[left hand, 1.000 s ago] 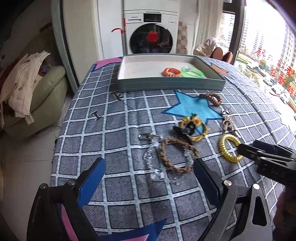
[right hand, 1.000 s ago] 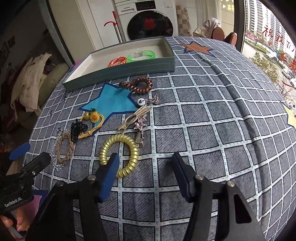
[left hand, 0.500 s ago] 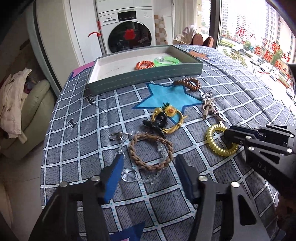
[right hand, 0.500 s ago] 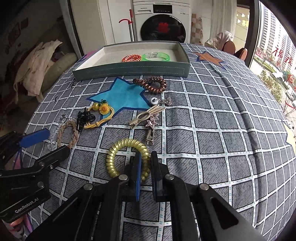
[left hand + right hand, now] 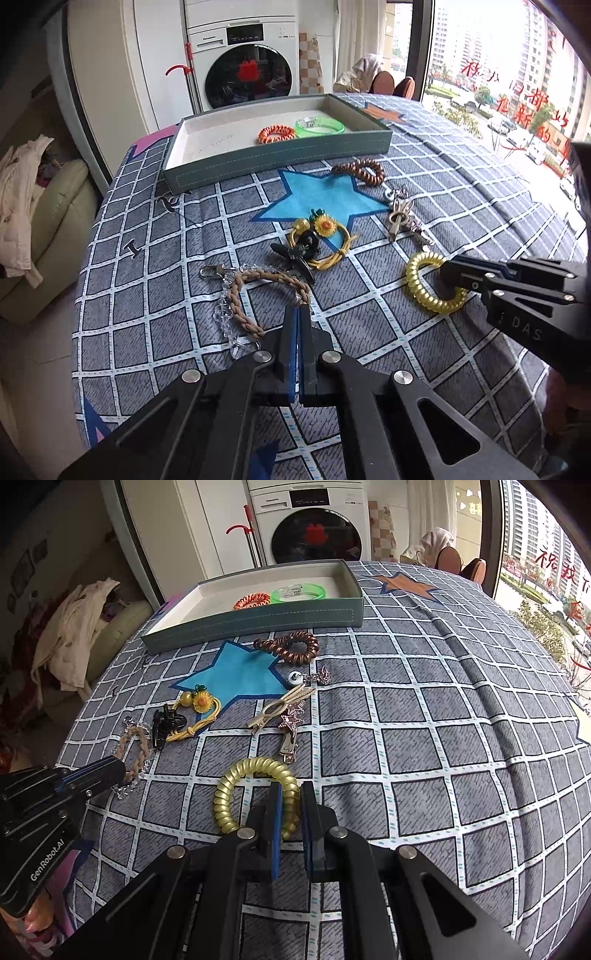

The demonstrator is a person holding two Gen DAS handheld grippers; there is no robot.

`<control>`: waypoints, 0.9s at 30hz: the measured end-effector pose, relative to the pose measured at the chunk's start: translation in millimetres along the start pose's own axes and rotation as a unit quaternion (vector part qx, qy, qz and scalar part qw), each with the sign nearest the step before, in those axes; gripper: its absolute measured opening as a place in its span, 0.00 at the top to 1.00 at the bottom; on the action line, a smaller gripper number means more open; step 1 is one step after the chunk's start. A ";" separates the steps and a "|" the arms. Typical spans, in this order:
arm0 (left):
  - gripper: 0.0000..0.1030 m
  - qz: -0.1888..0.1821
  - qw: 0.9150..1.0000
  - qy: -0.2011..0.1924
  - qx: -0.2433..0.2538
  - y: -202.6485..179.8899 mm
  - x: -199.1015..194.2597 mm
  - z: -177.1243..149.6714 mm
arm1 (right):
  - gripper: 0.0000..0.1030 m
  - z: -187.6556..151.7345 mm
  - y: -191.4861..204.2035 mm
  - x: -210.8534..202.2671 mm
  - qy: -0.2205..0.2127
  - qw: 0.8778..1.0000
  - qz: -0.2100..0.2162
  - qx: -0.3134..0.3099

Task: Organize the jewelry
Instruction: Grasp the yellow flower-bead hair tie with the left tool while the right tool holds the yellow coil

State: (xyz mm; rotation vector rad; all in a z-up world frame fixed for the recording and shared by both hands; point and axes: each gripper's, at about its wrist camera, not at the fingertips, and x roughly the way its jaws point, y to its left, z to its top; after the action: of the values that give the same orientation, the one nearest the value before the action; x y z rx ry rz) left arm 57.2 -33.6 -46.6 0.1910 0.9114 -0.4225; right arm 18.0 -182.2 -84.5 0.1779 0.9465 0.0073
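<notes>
The braided ring (image 5: 258, 299) lies on the cloth (image 5: 155, 258) right at the tips of the left claw (image 5: 298, 314), which a second ago stood wide around it and has now shut onto its near right side, the two blue pads pressed almost flat together over the cord. Off to that claw's right, the gold coil (image 5: 255, 794) has gone the same way: the right claw (image 5: 291, 794), wide a second ago, has narrowed onto the coil's near arc, pads snug against it. Both pieces rest on the cloth, not yet lifted. So both grasps look made, and the likely next step is to carry them ahead to the tray (image 5: 280, 155), well beyond both claws, where an orange coil (image 5: 277, 133) and green bangle (image 5: 319, 127) already sit. The thin cord may slip, and the crystal chain (image 5: 225, 314) tangled beside it may drag along.
</notes>
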 end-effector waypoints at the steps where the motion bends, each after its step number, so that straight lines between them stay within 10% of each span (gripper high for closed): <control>1: 0.81 -0.003 1.000 -0.002 -0.003 1.3 -2.1 0.6 | 0.90 0.1 -1.0 -0.5 -0.001 1.000 0.002 0.003; 19: 0.80 0.024 0.999 -0.007 -0.040 18.3 0.3 24.2 | 0.90 4.7 -12.3 -25.4 -0.024 0.999 0.025 0.024; 21: 0.60 0.024 0.999 0.000 -0.034 18.1 4.5 27.3 | 0.90 4.2 -13.5 -27.9 -0.026 0.999 0.027 0.026; 22: 0.03 0.025 0.999 0.007 -0.034 18.7 7.2 28.2 | 0.90 4.3 -14.2 -29.2 -0.027 0.999 0.029 0.027; 27: 0.00 0.061 0.998 -0.017 0.000 10.7 7.4 33.7 | 0.90 3.8 -18.4 -34.0 -0.033 0.998 0.031 0.031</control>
State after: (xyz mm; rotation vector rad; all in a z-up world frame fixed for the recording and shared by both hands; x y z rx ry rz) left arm 90.1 -37.3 -32.4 0.2376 0.8612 -0.3122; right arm -0.1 -203.8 -57.7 0.2636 0.8759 0.0281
